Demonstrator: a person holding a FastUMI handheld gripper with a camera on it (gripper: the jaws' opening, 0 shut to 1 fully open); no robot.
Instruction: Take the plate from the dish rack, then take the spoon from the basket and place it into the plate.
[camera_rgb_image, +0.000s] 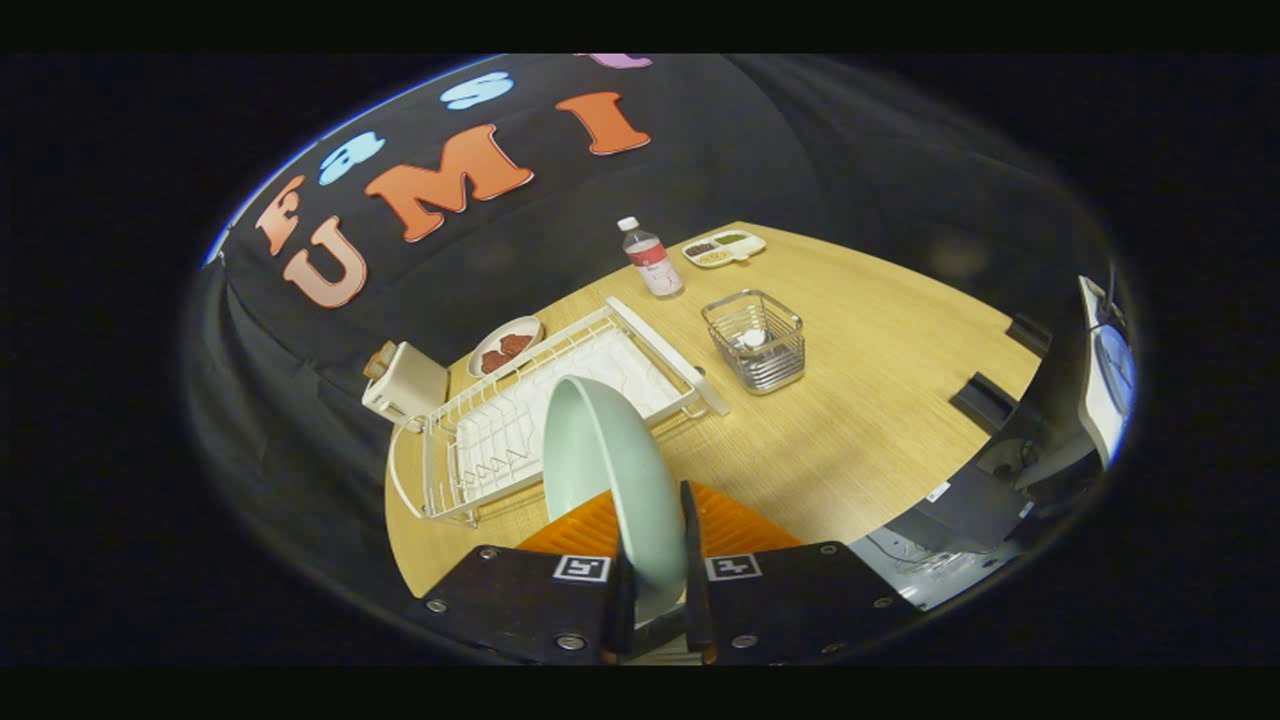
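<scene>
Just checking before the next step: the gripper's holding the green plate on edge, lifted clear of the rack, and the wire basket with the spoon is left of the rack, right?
Not quite. In the gripper view the gripper does clamp the green plate on edge, but the wire basket stands right of the dish rack, not left.

toaster (405, 387) by rack end | red food dish (505, 345) | bottle (651, 258) upright | snack tray (725, 248) | table (880, 400)
</scene>
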